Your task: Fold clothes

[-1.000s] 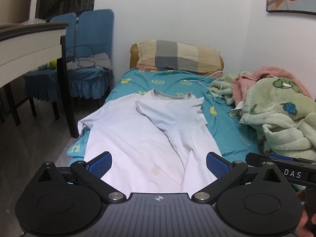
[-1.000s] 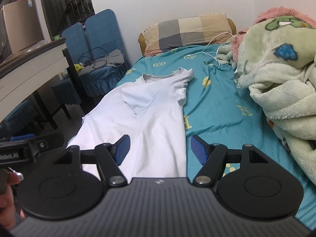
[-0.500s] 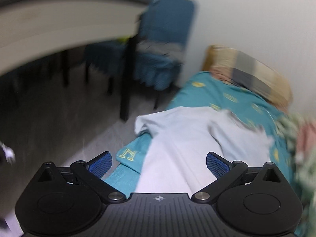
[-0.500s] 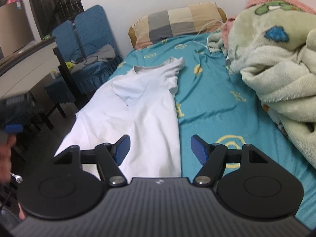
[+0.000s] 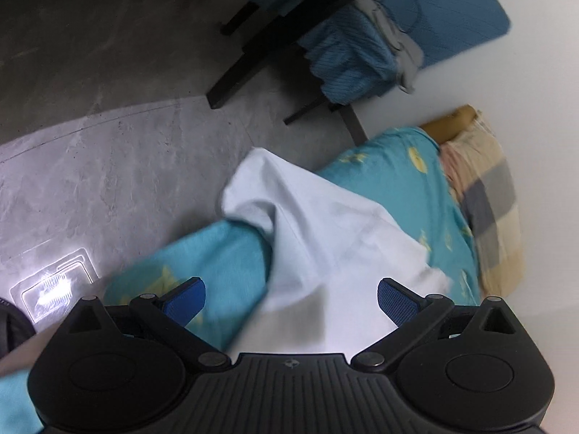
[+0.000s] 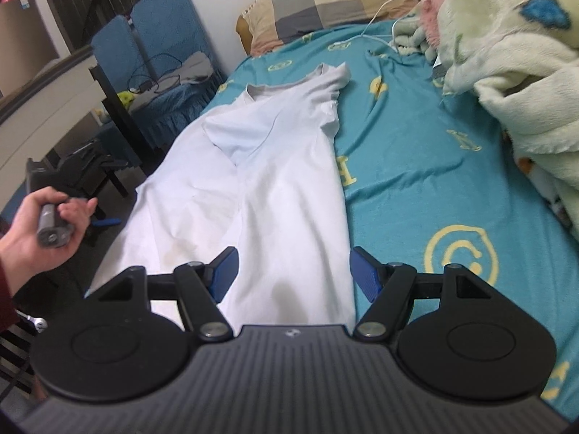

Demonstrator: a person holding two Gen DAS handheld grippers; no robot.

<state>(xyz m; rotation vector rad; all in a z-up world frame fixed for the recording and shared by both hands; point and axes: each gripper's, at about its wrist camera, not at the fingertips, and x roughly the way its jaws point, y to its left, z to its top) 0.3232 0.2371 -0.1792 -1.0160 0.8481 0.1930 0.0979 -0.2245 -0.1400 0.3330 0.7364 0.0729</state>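
A white T-shirt (image 6: 282,188) lies lengthwise on the teal bed sheet (image 6: 416,166), right side folded in, one sleeve laid across the chest. Its left edge hangs over the bed side (image 5: 289,202). My right gripper (image 6: 292,271) is open and empty just above the shirt's lower hem. My left gripper (image 5: 289,294) is open and empty, tilted down over the shirt's hanging left edge. The hand holding the left gripper (image 6: 47,217) shows at the left of the right wrist view.
A plaid pillow (image 6: 336,3) lies at the bed head. A heap of green and pink blankets (image 6: 514,54) fills the bed's right side, with a white cable (image 6: 383,18) nearby. Blue-covered chairs (image 6: 159,36) and a dark-legged desk (image 6: 54,108) stand left of the bed over grey floor (image 5: 108,126).
My left gripper has swung left and tilted down, from facing along the bed to looking at the shirt's overhanging edge and the floor. My right gripper has edged forward over the hem.
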